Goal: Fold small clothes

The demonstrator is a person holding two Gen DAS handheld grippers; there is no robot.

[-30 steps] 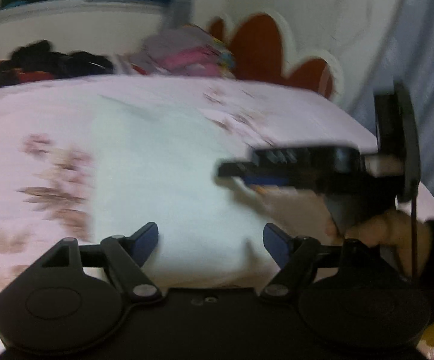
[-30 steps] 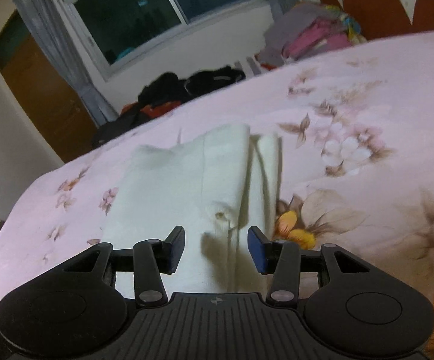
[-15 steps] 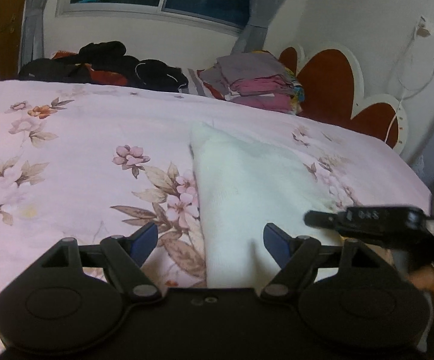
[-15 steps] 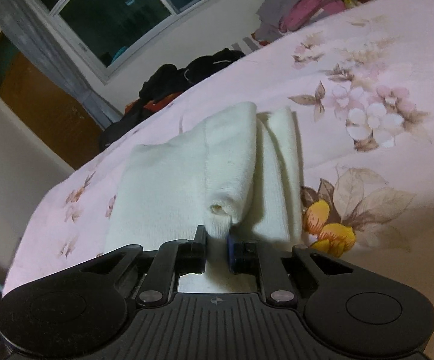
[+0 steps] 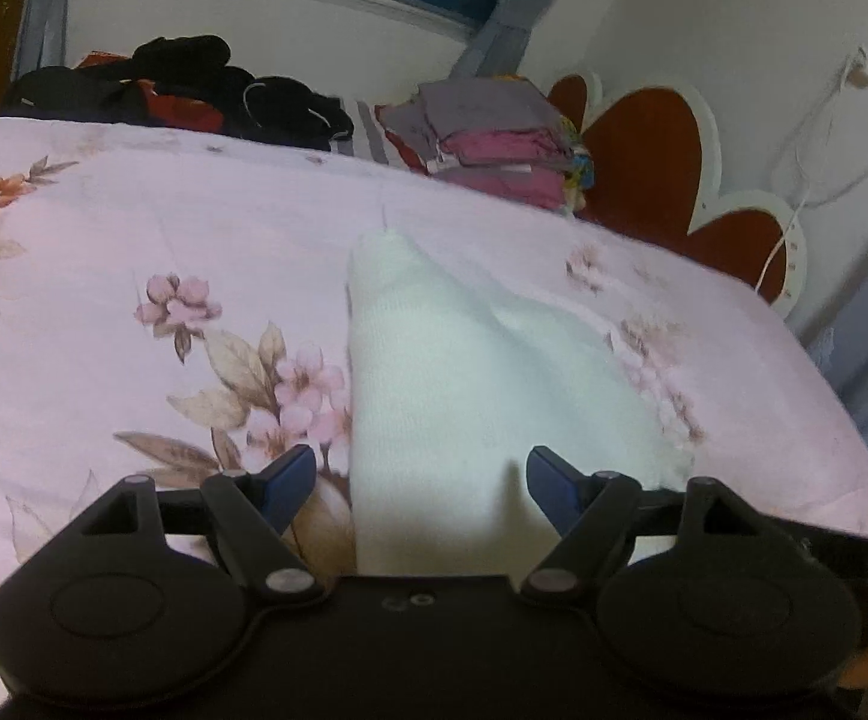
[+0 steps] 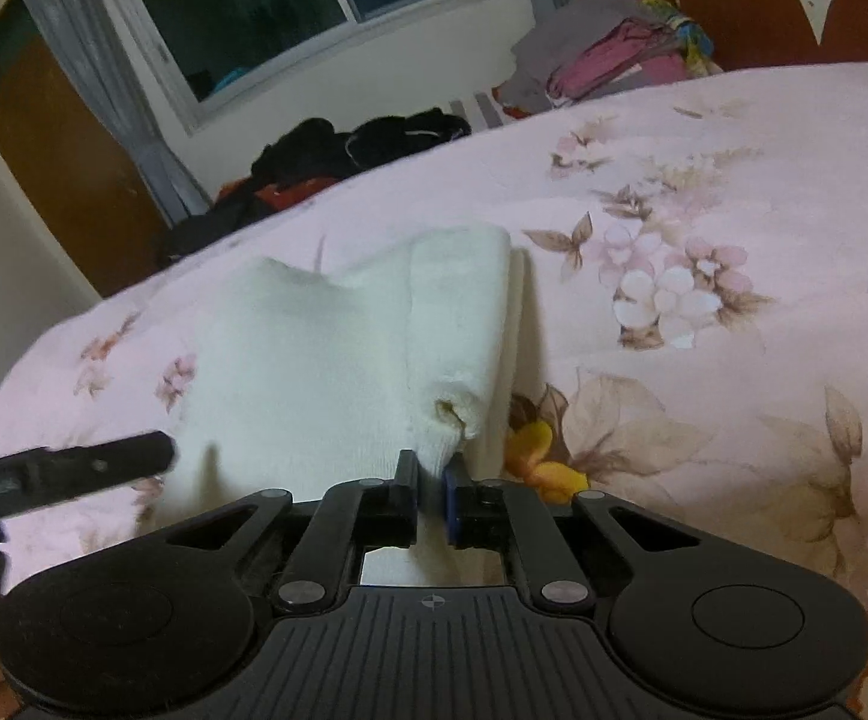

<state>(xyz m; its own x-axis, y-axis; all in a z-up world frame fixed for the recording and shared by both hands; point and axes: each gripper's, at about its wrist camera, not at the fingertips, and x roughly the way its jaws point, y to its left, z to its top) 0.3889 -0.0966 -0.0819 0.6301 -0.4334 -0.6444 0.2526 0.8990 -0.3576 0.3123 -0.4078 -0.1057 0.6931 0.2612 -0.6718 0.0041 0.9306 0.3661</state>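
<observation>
Your right gripper point(image 6: 431, 495) pinches the white knit garment point(image 6: 338, 360) by its near edge; your left gripper point(image 5: 422, 480) gapes open. Thin bite — a tug may slip it.

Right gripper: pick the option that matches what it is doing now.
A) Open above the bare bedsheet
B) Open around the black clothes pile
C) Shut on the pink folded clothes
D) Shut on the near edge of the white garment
D: in the right wrist view the right gripper has its jaws closed on the near edge of the white garment, which lies on the floral bedsheet.
</observation>
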